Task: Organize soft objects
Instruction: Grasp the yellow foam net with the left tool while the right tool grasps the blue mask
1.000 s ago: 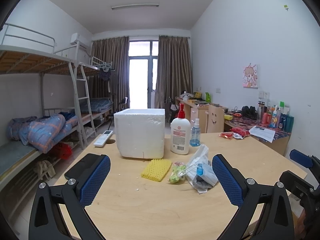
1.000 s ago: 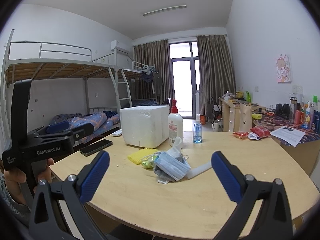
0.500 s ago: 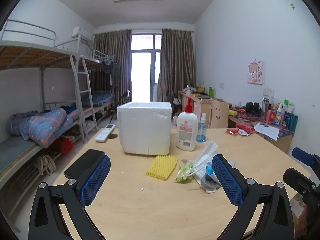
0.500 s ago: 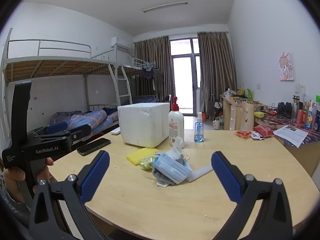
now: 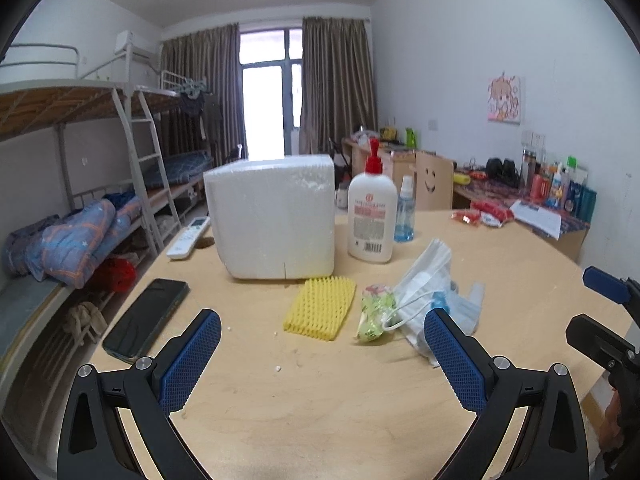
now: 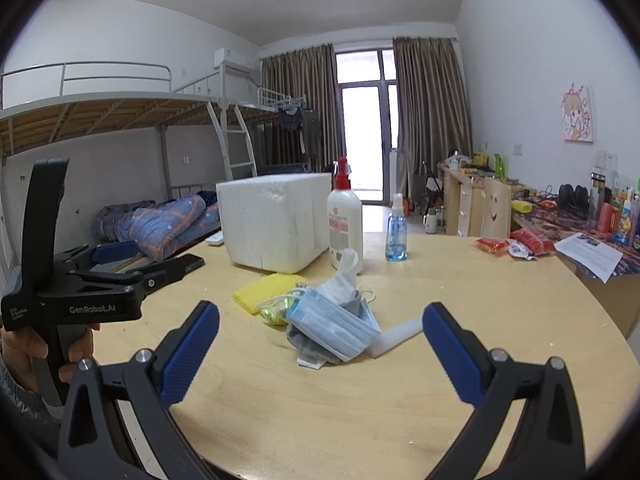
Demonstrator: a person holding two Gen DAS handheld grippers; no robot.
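Table (image 5: 320, 420): round, pale wood; carries everything below.
Foam box (image 5: 274, 216): white, upright at centre-back; judged the likely bin for the soft items, its top not visible from here.
Lotion bottle (image 5: 372, 216): red pump, just right of the box; small blue spray bottle (image 5: 404, 212) beside it.
Phone (image 5: 146, 318): dark, flat at the left edge, well apart from the pile.
Mask pile (image 6: 334, 320): blue and white face masks heaped over grey cloth, in front of the bottles; a white foam strip (image 6: 396, 336) touches its right side.
Yellow foam net (image 5: 320, 306): flat, just in front of the box.
Green wrapped item (image 5: 376, 310): between net and masks, touching a mask loop.
Left gripper (image 5: 320, 360): jaws wide apart, empty.
Right gripper (image 6: 320, 356): jaws wide apart, empty, pile centred ahead.
Change over last second: left view has dipped and closed in; net and pile sit larger and lower in frame. Right view nearly unchanged.
Meaning: approach phase; nothing grasped yet, all soft items still on the table.
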